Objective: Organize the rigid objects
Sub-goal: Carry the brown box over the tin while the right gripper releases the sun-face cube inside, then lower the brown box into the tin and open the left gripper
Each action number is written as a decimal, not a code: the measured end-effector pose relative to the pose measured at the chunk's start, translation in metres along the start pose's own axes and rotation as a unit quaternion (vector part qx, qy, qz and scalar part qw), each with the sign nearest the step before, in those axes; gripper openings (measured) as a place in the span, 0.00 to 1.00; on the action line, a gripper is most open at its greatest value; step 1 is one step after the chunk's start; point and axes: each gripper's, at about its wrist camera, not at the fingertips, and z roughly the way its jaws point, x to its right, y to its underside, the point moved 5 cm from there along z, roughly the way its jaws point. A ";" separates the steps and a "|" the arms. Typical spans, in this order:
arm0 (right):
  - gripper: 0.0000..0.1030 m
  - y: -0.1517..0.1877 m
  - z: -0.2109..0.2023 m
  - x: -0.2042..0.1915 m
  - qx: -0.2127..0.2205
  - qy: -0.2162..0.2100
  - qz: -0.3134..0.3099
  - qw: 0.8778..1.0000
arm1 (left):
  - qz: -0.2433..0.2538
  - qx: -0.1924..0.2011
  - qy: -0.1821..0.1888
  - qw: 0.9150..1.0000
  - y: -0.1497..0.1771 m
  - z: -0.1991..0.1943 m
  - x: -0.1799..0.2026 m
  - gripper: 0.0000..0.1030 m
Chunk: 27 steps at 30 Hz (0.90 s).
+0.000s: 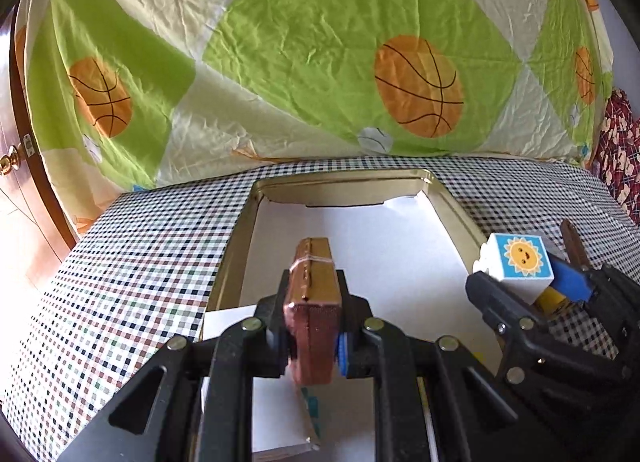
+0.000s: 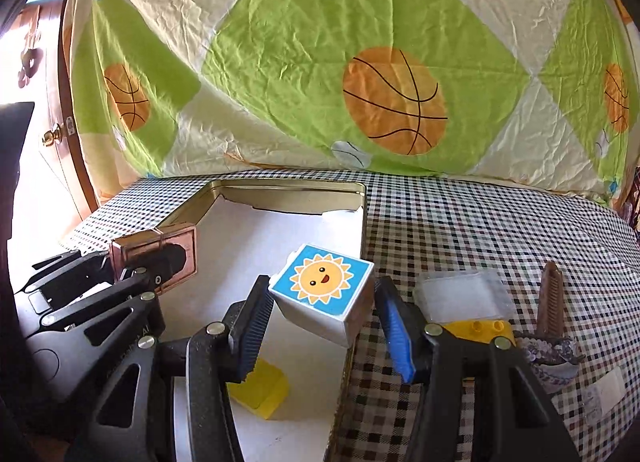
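Observation:
My left gripper (image 1: 314,336) is shut on a copper-brown flat box (image 1: 314,302) bound with a rubber band, held edge-up above the paper-lined gold tin (image 1: 230,262). From the right wrist view that box (image 2: 154,252) hangs over the tin's left side with the left gripper (image 2: 160,262) around it. My right gripper (image 2: 320,314) is shut on a white block with a blue sun sticker (image 2: 324,290), tilted, over the tin's right rim (image 2: 362,222). The left wrist view shows the sun block (image 1: 520,262) at the right in the right gripper (image 1: 532,286).
A yellow piece (image 2: 262,390) lies inside the tin near me. On the checked cloth (image 2: 480,222) right of the tin sit a clear plastic case (image 2: 460,294), a yellow brick (image 2: 480,328), a brown comb-like piece (image 2: 550,298) and a patterned cup (image 2: 550,358). A basketball-print quilt (image 2: 320,62) rises behind.

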 end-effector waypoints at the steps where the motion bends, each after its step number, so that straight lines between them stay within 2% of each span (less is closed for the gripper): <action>1: 0.54 0.000 0.003 -0.001 -0.005 -0.002 -0.002 1.000 | 0.001 -0.002 -0.004 1.000 0.001 0.002 0.000 0.15; 6: 0.54 -0.001 0.005 0.000 -0.003 -0.003 -0.002 1.000 | 0.006 0.003 -0.028 1.000 0.005 0.006 0.001 0.15; 11: 0.55 -0.001 0.004 -0.003 -0.002 -0.017 -0.005 1.000 | -0.011 0.006 -0.022 1.000 0.004 0.003 -0.004 0.15; 17: 0.59 -0.004 -0.010 -0.002 0.031 -0.020 -0.002 0.999 | -0.015 0.053 -0.048 0.997 0.003 -0.017 -0.005 0.21; 20: 0.64 -0.005 -0.018 0.007 0.049 -0.021 0.020 0.998 | -0.017 0.071 -0.044 0.996 0.002 -0.024 -0.005 0.36; 22: 0.65 -0.005 -0.030 0.015 0.075 -0.008 0.039 0.996 | -0.014 0.081 -0.043 0.996 0.001 -0.027 -0.003 0.55; 23: 0.65 -0.006 -0.035 0.018 0.087 0.000 0.045 0.995 | -0.010 0.086 -0.050 0.995 0.000 -0.030 -0.002 0.62; 24: 0.68 -0.005 -0.042 0.021 0.100 0.010 0.051 0.994 | -0.007 0.092 -0.058 0.994 0.000 -0.032 -0.001 0.78; 25: 0.74 -0.005 -0.050 0.024 0.115 0.017 0.056 0.992 | -0.003 0.098 -0.063 0.993 -0.001 -0.034 0.000 1.00; 26: 0.80 -0.005 -0.058 0.025 0.132 0.028 0.059 0.989 | 0.002 0.107 -0.067 0.992 -0.001 -0.037 0.002 0.99; 27: 0.80 -0.005 -0.065 0.026 0.146 0.040 0.059 0.987 | 0.007 0.116 -0.071 0.991 -0.001 -0.040 0.004 1.00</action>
